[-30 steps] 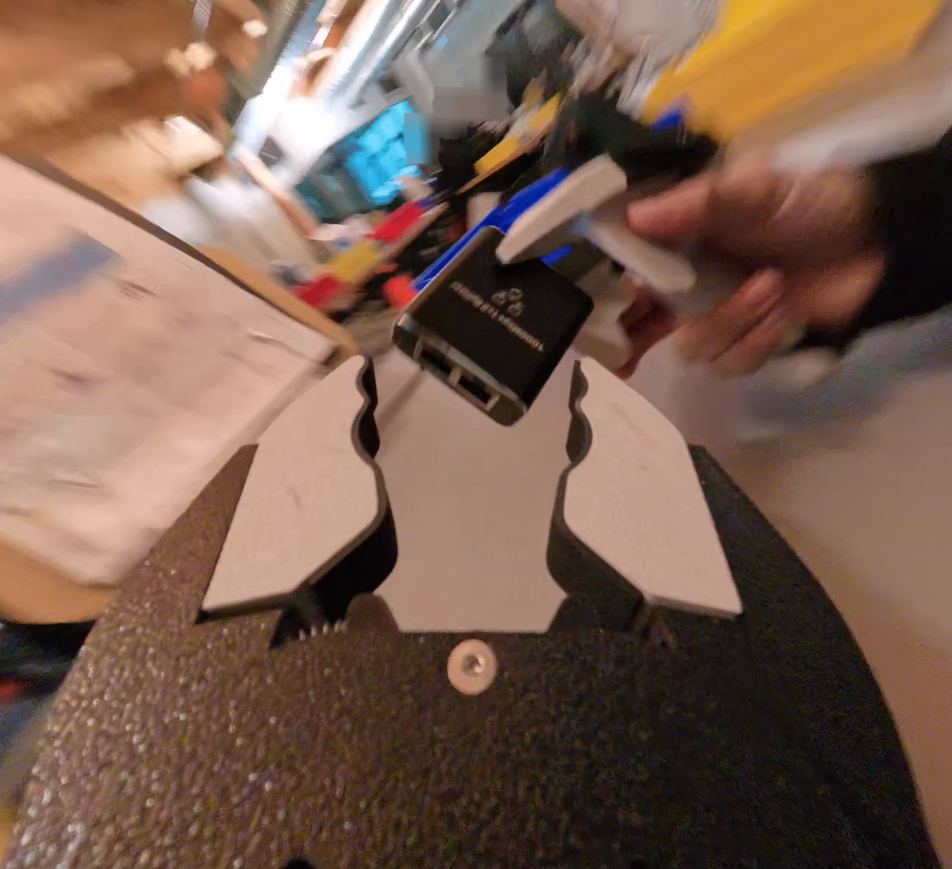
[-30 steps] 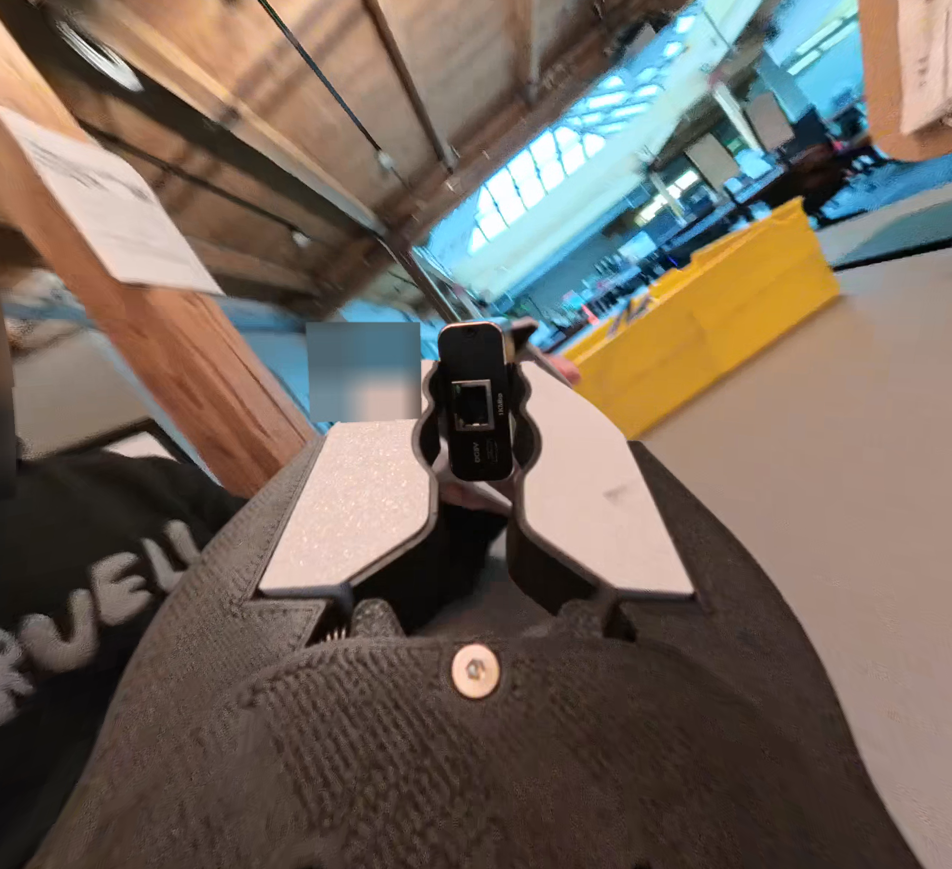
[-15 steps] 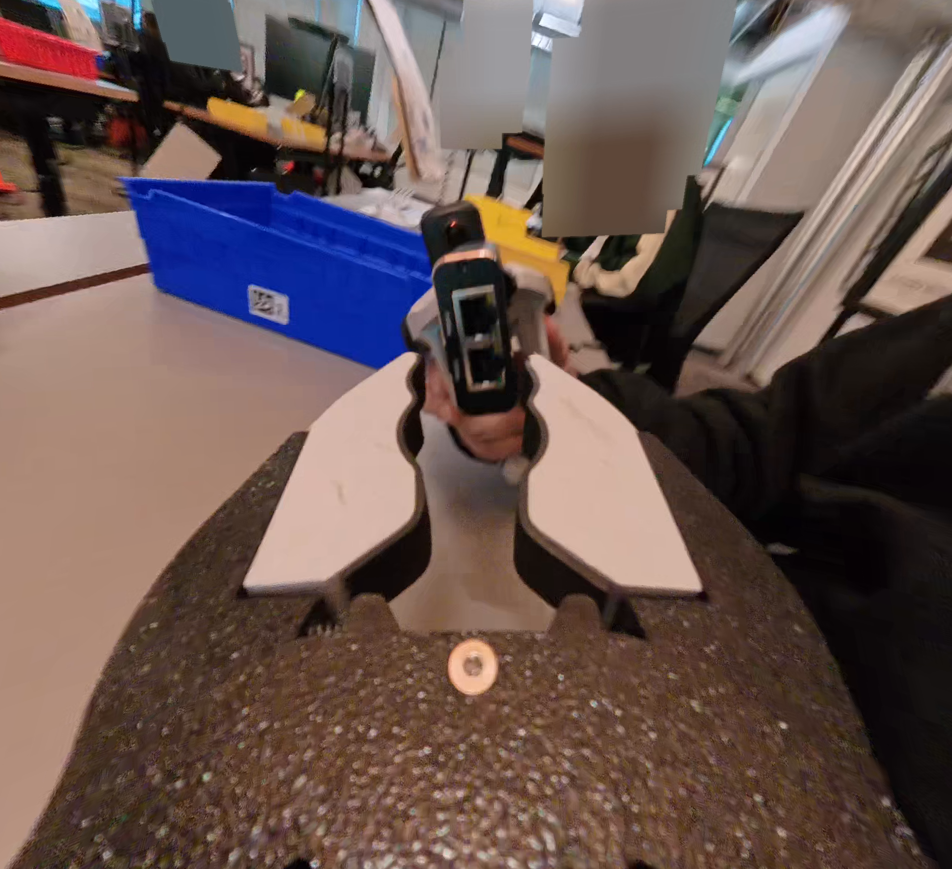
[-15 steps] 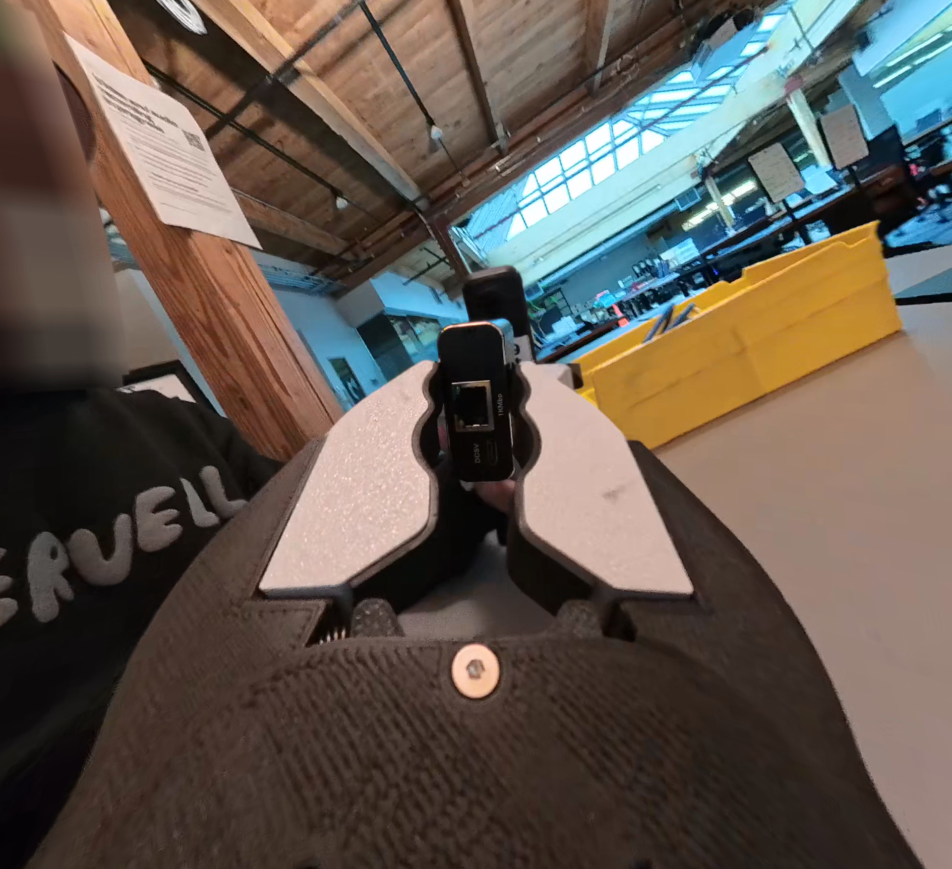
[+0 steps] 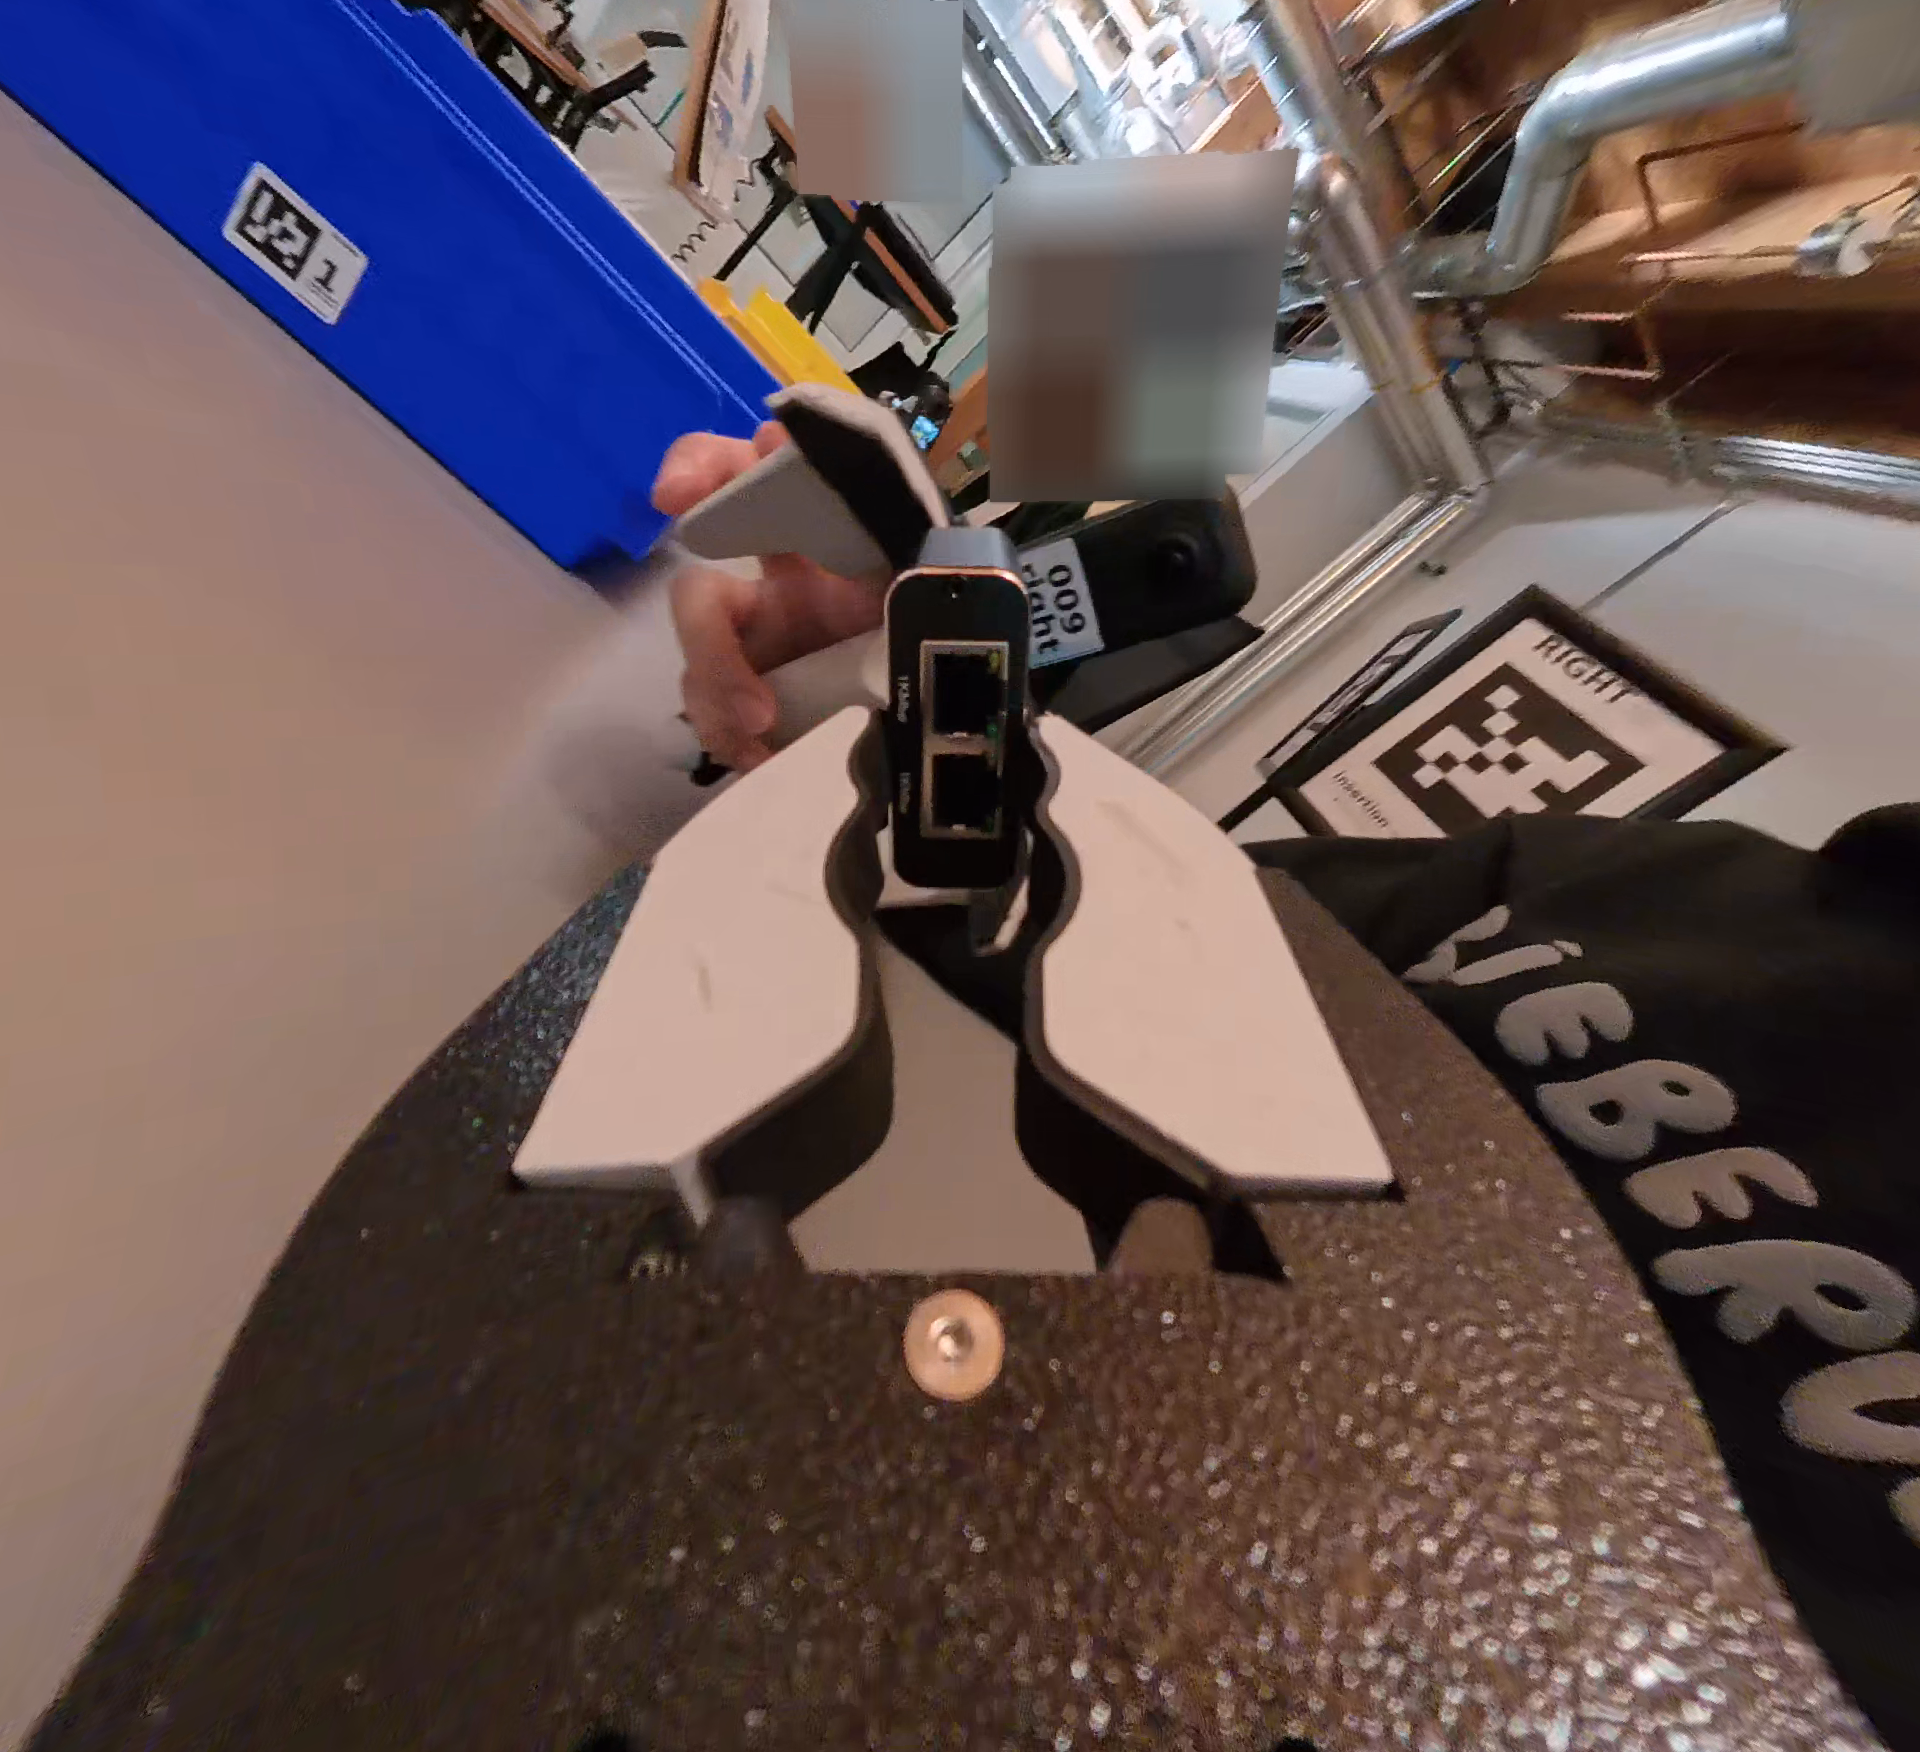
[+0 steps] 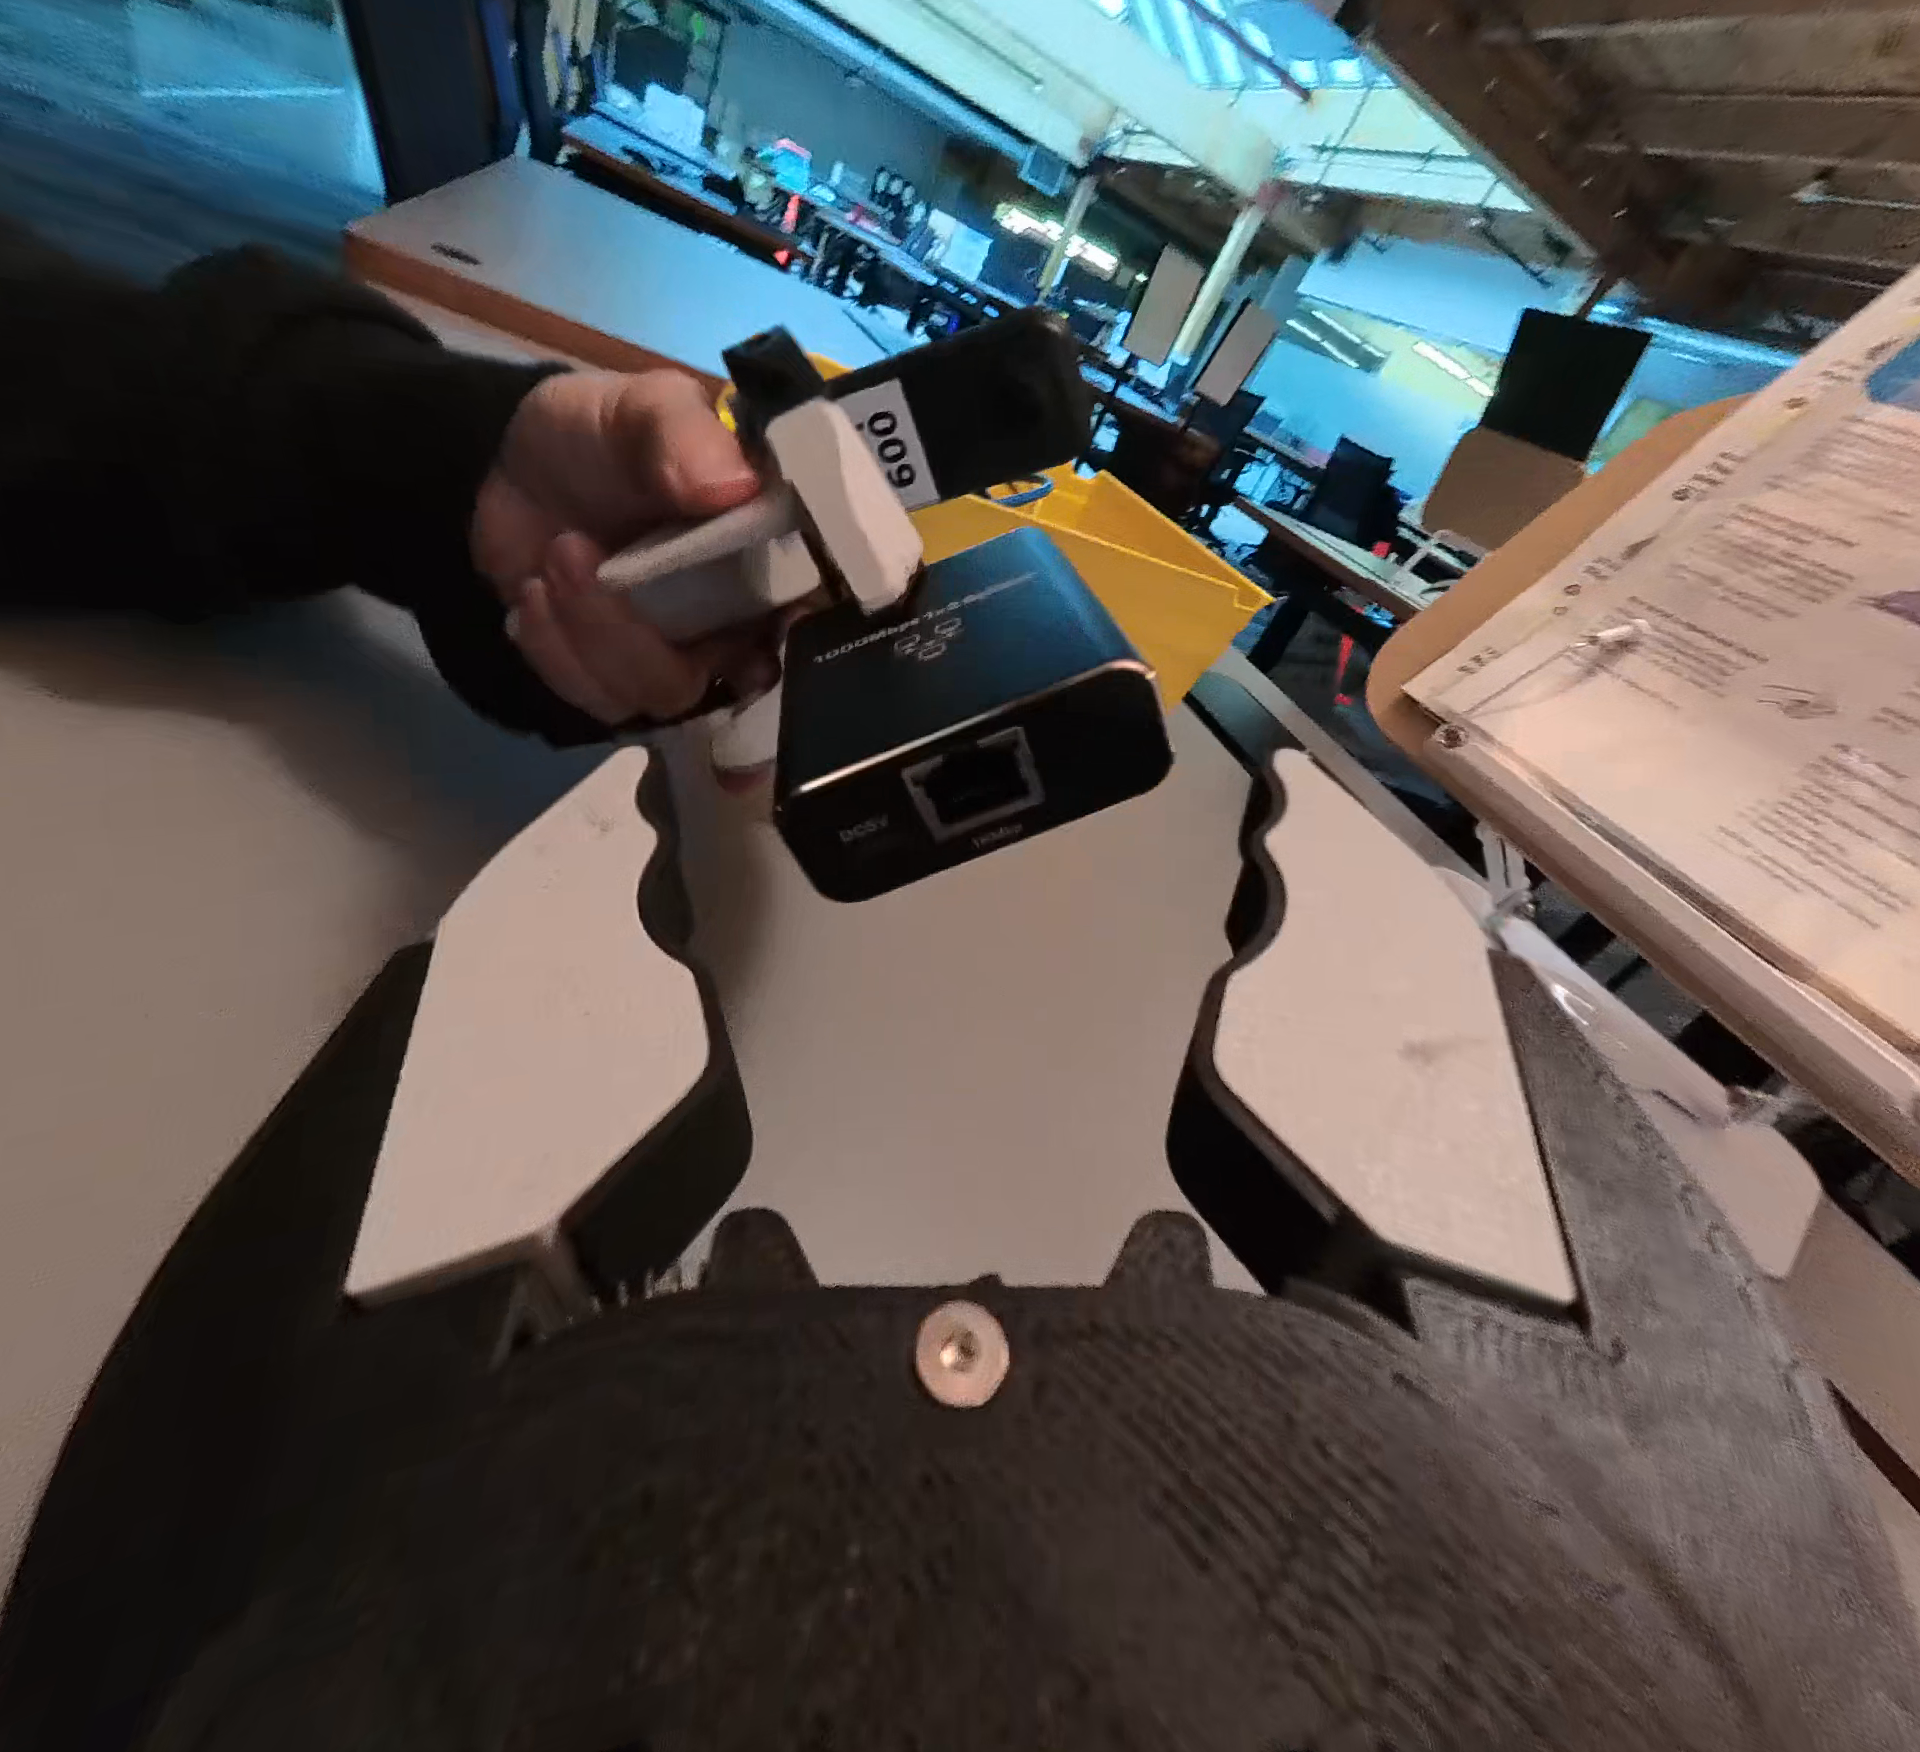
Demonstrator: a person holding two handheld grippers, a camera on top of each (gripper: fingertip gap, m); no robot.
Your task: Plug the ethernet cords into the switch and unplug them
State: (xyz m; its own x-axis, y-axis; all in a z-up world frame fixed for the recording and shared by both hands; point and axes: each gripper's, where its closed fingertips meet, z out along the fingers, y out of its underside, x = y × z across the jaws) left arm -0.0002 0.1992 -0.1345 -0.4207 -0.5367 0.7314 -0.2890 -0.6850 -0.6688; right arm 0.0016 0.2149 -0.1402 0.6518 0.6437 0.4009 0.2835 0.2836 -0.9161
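The switch [image 5: 958, 746] is a small black box with two ports facing the left wrist camera. My left gripper [image 5: 951, 767] is shut on its sides and holds it in the air above the table. In the right wrist view the switch [image 6: 966, 705] shows its single-port end, with the left gripper [image 6: 883, 580] clamped on its far end. My right gripper [image 6: 956, 798] is open and empty, its fingers wide apart on either side of the switch and not touching it. It also shows in the left wrist view [image 5: 810, 497] behind the switch. No ethernet cords are in view.
A blue bin [image 5: 312, 175] stands on the pale table [image 5: 260, 767] to the left. A yellow bin [image 6: 1122, 559] is behind the switch. A clipboard with papers [image 6: 1662, 663] juts in at the right. A framed marker sign [image 5: 1507, 746] stands near a person's black sleeve [image 5: 1662, 1079].
The right gripper, shut on the switch before, has opened and let go. The left gripper, open a second ago, closed on the switch and now holds it alone.
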